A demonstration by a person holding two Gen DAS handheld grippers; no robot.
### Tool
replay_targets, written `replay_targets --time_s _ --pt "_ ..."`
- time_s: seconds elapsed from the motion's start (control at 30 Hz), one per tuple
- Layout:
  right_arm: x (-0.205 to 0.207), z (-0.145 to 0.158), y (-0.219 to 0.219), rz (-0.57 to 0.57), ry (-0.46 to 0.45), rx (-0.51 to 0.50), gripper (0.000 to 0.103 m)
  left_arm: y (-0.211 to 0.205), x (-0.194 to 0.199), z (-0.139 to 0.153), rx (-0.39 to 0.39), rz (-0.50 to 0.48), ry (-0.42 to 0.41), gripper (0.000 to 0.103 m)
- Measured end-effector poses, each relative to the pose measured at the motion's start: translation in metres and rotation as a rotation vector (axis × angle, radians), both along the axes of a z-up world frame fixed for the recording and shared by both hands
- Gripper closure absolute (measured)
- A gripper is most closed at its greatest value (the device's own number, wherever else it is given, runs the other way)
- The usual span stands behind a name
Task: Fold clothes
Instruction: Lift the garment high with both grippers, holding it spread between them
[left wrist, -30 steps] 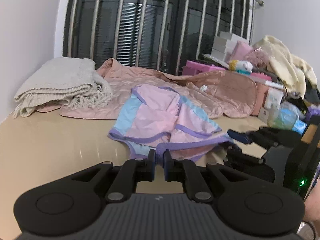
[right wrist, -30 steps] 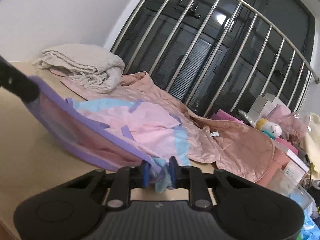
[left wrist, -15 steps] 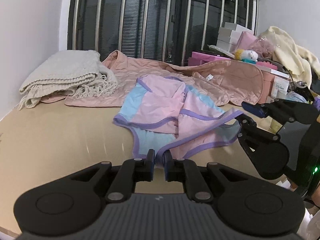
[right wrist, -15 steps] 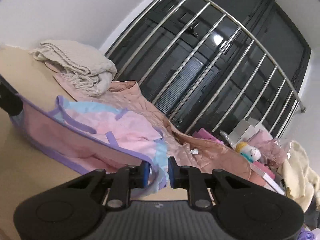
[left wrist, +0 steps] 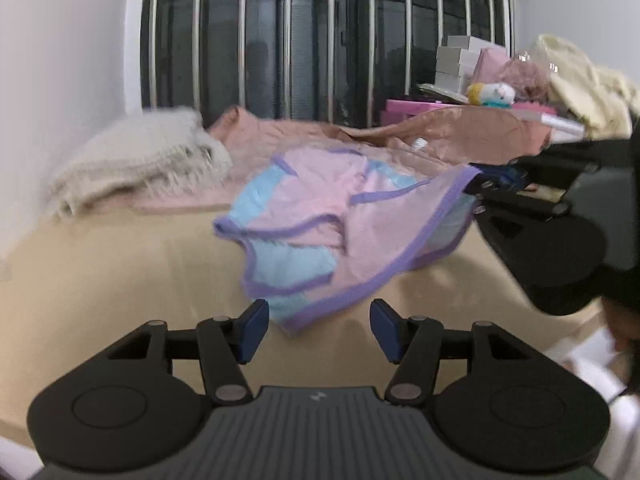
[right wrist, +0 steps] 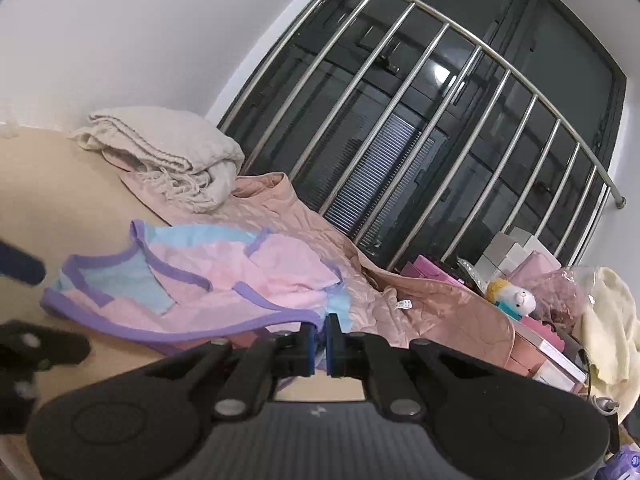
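A pink and light-blue garment with purple trim point(left wrist: 320, 224) lies on the tan tabletop point(left wrist: 120, 280); it also shows in the right wrist view point(right wrist: 208, 280). My left gripper point(left wrist: 319, 330) is open and empty, just in front of the garment's near purple hem. My right gripper point(right wrist: 320, 342) is shut on the garment's purple-trimmed edge and holds that corner up off the table. In the left wrist view the right gripper point(left wrist: 480, 188) shows at the right, pinching the raised corner.
A folded cream knitted blanket point(right wrist: 168, 156) lies at the back left. A quilted peach jacket point(right wrist: 420, 300) is spread behind the garment. Boxes, a plush toy point(right wrist: 512, 296) and a cream cloth point(right wrist: 608, 320) crowd the right. A barred window point(right wrist: 400, 120) stands behind.
My left gripper has opened and let go of the purple hem, which now rests on the table. My right gripper still holds its corner, lifted to the right.
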State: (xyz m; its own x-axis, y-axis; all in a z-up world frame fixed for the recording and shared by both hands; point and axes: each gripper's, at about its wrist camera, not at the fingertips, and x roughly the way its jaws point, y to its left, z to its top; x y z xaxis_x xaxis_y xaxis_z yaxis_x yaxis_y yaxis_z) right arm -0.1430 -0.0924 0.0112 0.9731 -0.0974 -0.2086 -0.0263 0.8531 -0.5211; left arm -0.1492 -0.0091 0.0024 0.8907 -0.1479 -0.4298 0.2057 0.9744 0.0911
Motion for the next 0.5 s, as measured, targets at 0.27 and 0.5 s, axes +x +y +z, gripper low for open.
replay_targets --time_s 0.27,0.5 --pt "-0.012 0.021 -0.004 -0.004 -0.046 0.027 0.099 0.006 0.013 -0.001 0.029 0.007 0.024 0.078" --pt "-0.013 0.015 -0.003 -0.005 -0.013 0.007 0.099 0.012 0.016 0.003 0.034 0.083 -0.017 0.1"
